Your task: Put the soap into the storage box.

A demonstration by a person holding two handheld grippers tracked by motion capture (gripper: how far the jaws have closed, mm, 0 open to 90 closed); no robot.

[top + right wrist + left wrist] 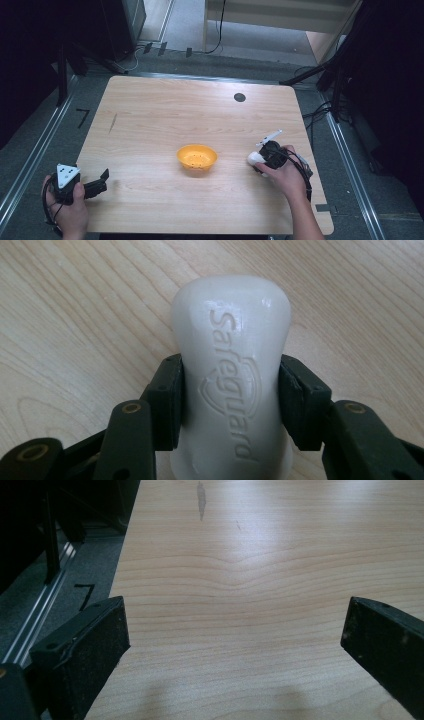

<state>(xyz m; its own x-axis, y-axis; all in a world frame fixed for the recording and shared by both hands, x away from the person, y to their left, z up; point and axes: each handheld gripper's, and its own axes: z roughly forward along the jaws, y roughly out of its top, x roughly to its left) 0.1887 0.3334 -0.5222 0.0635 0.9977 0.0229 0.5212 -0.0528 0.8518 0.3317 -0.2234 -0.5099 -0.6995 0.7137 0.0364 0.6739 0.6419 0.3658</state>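
On the right side of the table (150, 110), my right claw (231, 400) is squeezed tight on a white bar of soap (232, 365). The two black jaws press on its two long sides, so it cannot slip out. The soap is smooth, so I think I hold it by the middle where it is a bit thinner. It has a word pressed into its top. From above, the soap (255, 158) pokes out of my right claw (265, 156) toward the yellow bowl (197, 158). The bowl sits in the middle of the table, near the soap but not touching it. It has little holes in the bottom. I think the soap should go in there next.

My left claw (102, 182) is at the left edge of the table, far from the bowl. Its jaws are wide apart and hold nothing. It waits there, out of the way.
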